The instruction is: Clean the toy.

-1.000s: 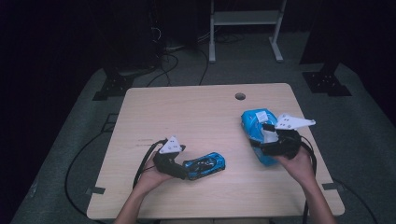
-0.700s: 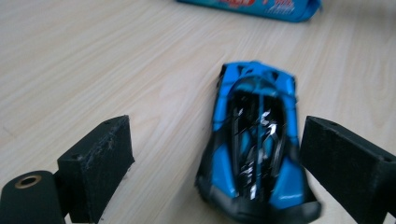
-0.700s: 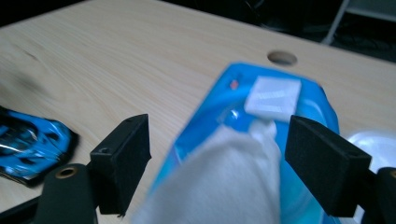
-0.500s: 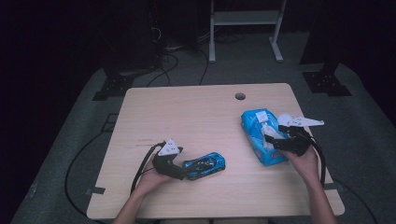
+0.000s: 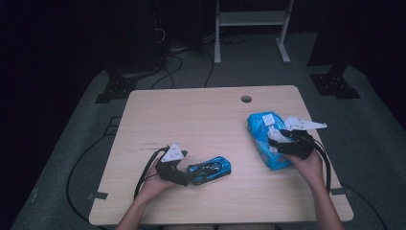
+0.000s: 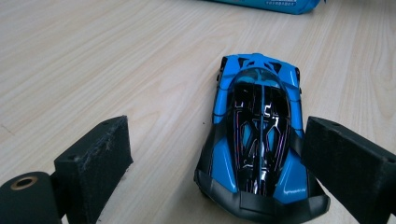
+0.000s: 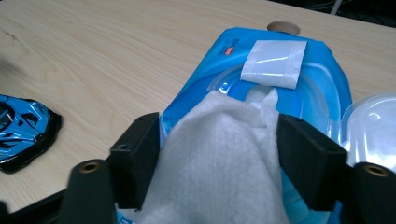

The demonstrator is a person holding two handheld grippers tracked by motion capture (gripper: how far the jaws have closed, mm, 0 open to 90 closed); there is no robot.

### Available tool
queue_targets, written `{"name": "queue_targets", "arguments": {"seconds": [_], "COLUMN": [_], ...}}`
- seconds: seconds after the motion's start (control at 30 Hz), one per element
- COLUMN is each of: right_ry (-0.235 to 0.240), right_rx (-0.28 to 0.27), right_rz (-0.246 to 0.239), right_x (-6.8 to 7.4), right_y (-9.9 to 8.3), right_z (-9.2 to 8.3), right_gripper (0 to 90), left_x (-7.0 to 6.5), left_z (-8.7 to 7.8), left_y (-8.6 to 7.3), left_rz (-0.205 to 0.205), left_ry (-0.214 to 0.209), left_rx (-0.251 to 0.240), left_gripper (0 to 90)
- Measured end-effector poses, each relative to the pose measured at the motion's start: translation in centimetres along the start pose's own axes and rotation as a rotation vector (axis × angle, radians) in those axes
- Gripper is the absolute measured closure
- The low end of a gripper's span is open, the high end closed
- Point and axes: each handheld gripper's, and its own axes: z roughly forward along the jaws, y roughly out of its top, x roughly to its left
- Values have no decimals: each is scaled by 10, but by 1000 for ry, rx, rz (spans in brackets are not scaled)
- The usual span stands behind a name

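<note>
The left claw (image 6: 210,172) rests low on the pale wooden tabletop (image 5: 191,120) near the person's side, jaws spread around the glossy blue-and-black toy car (image 6: 259,140), one pad beside its flank, not clamping. Farther right, the right claw (image 7: 217,156) has just been closing on a white wet wipe (image 7: 219,158) rising from the blue plastic wipe pack (image 7: 280,79), whose lid is open. Wiping the car seems still ahead.

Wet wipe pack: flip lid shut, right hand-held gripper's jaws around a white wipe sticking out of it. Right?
Not quite. The lid of the wet wipe pack is flipped open, as the right gripper view shows. The right hand-held gripper does have its jaws around the white wipe.
</note>
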Motion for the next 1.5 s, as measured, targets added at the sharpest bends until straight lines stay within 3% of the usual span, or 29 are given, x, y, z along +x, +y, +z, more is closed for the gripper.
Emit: {"name": "queue_targets", "arguments": {"seconds": [0.17,0.4,0.5,0.73,0.83,1.0,1.1,1.2,1.4,1.43,1.5], "right_ry": [-25,-17,-17,0,17,36,89,161,385,415,527], "right_rx": [46,50,52,-7,-59,-133,-169,-189,-148,-138,-94], "right_rz": [-7,11,8,21,35,19,-2,-47,-152,-162,-146], "right_x": [4,3,4,3,4,13,24,45,99,107,120], "right_y": [-1,-1,1,10,16,28,38,50,72,74,74], "right_z": [3,-1,-4,-19,-28,-46,-56,-62,-56,-53,-43], "right_gripper": [524,773,805,839,842,846,846,846,845,844,845], "left_x": [-2,-4,-5,-4,-6,-6,-7,-8,-6,-5,-4], "left_z": [1,0,-1,-2,-8,-11,-10,-9,-10,-11,-13], "left_y": [-1,-2,-1,-3,-2,-1,-1,-1,-2,-2,-2], "left_rz": [15,18,20,30,53,31,32,39,23,18,14], "left_ry": [4,24,22,29,18,6,3,0,-22,-33,-52], "left_rx": [21,43,37,46,25,9,13,22,25,23,11], "left_gripper": [80,81,81,81,122,136,135,136,149,159,211]}}
